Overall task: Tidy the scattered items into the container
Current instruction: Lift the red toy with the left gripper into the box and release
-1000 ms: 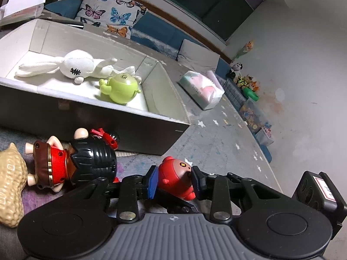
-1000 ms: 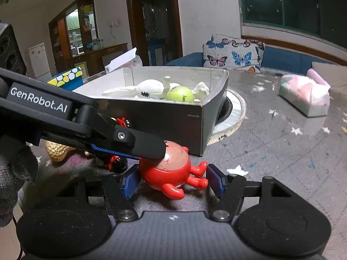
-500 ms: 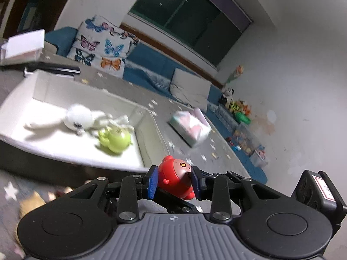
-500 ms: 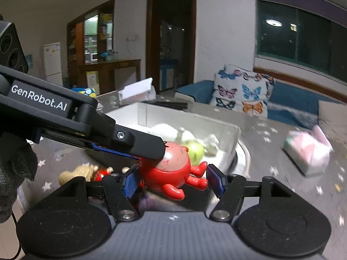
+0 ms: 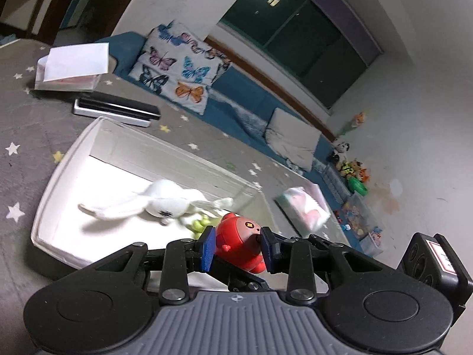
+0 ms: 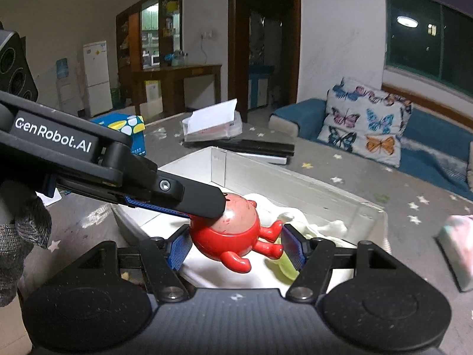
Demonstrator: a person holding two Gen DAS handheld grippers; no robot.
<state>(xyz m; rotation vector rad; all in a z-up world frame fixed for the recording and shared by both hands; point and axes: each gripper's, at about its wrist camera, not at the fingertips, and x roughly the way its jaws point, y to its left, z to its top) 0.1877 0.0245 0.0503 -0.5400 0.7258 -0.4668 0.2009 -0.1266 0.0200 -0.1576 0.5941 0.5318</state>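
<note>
Both hand-held grippers clench one red toy figure [image 6: 233,230] above the white box [image 5: 59,174]: the left hand-held gripper [image 5: 236,247] on its head, the right hand-held gripper [image 6: 235,247] on its body. It hides most of a green toy [image 5: 198,224] beside the blurred white plush rabbit [image 5: 159,202] inside.

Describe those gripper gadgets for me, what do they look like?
Both are black plastic with a ribbed grey top and two round discs. Each gripper, left and right, has blue ridged pads. One side reads "GenRobot.AI" in white. A grey knitted glove shows.
</note>
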